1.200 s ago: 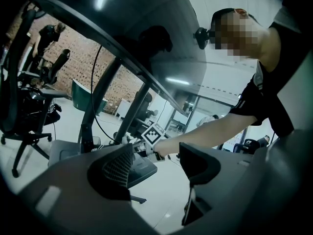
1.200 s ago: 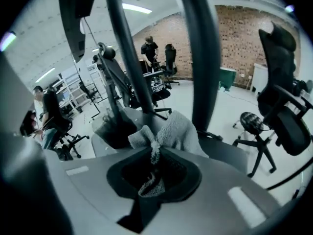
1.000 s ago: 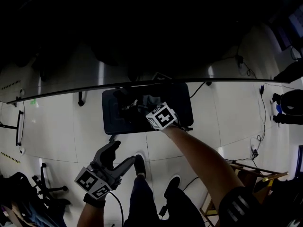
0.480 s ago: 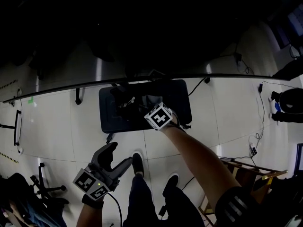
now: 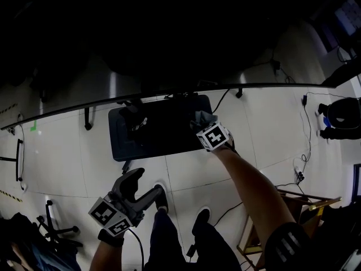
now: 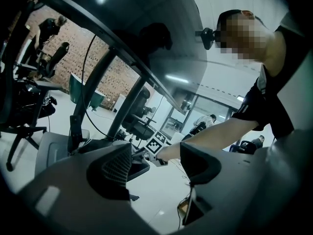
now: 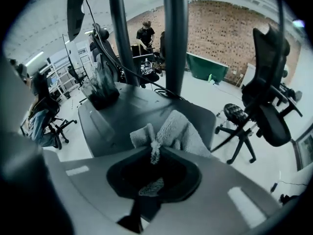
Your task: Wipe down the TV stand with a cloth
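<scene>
Head view looks steeply down on the stand (image 5: 169, 134); right gripper view sits close above it, left gripper view farther, low.

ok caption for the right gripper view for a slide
Right claw shut on a grey cloth at the edge of the dark TV stand base

Cloth sliding to the right
The right gripper (image 5: 206, 126) is dragging the cloth (image 5: 201, 118) from the middle of the TV stand (image 5: 163, 138) towards its right edge.
</scene>
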Demonstrator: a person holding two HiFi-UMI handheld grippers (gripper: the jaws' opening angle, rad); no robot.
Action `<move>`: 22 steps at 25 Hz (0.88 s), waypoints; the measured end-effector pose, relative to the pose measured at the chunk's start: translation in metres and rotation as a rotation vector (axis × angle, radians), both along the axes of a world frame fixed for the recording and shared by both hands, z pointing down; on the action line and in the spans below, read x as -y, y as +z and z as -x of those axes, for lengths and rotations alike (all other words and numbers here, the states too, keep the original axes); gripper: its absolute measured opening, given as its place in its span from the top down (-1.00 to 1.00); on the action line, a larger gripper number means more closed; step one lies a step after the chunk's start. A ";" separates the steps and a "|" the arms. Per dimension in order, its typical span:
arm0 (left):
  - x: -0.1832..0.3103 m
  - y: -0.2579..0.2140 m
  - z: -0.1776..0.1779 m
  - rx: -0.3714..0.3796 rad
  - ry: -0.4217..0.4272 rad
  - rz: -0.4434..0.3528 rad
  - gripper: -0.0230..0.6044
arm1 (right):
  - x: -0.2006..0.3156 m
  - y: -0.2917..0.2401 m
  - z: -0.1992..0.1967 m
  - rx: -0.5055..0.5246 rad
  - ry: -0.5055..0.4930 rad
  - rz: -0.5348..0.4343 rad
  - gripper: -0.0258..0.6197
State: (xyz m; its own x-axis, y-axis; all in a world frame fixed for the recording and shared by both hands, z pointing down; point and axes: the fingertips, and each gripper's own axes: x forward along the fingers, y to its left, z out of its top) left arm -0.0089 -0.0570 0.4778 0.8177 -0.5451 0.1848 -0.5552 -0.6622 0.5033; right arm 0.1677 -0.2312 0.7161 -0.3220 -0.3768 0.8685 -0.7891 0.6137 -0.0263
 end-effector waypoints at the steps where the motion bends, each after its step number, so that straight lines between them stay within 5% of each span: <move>1: 0.000 0.000 -0.004 0.000 0.004 -0.001 -0.15 | -0.001 0.000 -0.015 -0.014 0.026 0.003 0.80; 6: -0.002 -0.002 -0.016 0.025 0.016 -0.015 -0.16 | -0.007 -0.002 -0.057 -0.012 0.101 -0.007 0.80; 11: -0.010 -0.010 -0.032 0.040 0.065 0.004 -0.20 | -0.010 -0.037 -0.044 0.178 0.100 -0.059 0.80; 16: -0.018 -0.027 -0.040 0.094 0.063 -0.005 -0.17 | -0.036 -0.105 -0.024 0.331 0.014 -0.143 0.80; 22: -0.051 -0.069 -0.056 0.148 0.064 -0.034 -0.18 | -0.130 -0.216 -0.008 0.532 -0.130 -0.211 0.80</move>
State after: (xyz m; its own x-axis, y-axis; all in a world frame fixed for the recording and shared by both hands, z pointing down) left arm 0.0473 -0.0060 0.4089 0.8159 -0.5010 0.2886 -0.5781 -0.7135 0.3958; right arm 0.1758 -0.1012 0.4997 -0.7486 -0.4522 0.4848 -0.6185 0.7397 -0.2651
